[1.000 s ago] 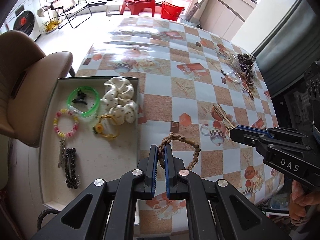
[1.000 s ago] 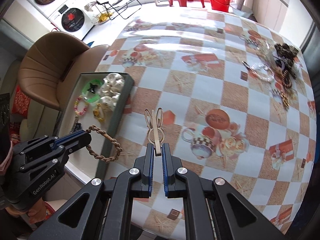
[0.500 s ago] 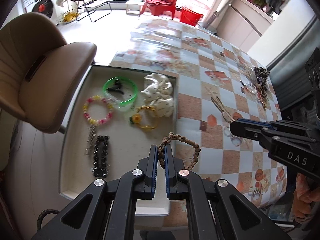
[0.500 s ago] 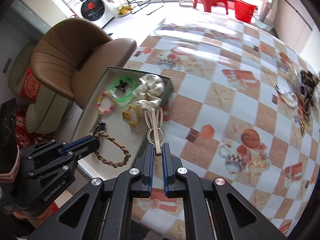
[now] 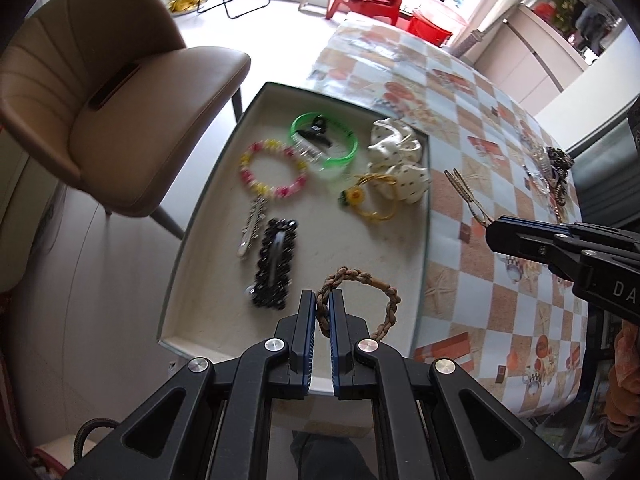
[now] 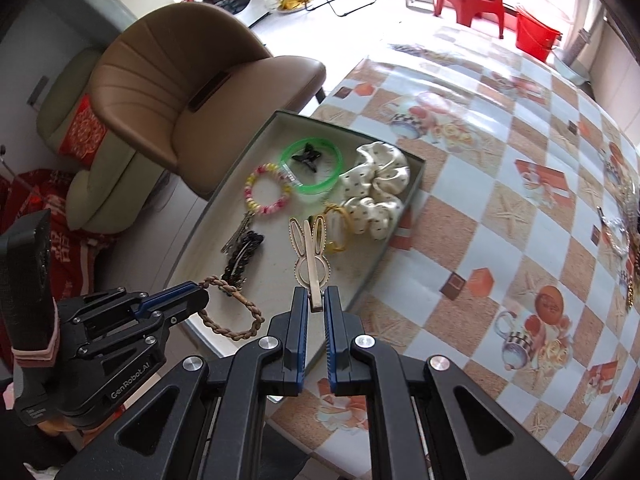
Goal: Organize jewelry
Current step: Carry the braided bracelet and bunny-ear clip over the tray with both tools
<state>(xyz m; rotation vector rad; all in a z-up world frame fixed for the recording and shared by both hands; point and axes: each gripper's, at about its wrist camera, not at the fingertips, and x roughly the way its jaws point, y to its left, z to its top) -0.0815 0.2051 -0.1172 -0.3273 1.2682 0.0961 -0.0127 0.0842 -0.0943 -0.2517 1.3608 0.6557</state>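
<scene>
Both tools have swung from the table to over the tray, the left tool clamping the braided bracelet and the right tool the bunny hair clip, ready for release

Table with a checkered, printed cloth

A table in an orange-and-white patterned cloth carried a shallow tray at its near edge, by the chair side, and a tangled heap of jewelry lay well apart at the far side.

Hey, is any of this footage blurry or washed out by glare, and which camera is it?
Left wrist view: slight motion blur on the beaded bracelet and green bangle; window area overexposed. Right wrist view: sharper, glare on the far tablecloth; both bend straight edges.
</scene>
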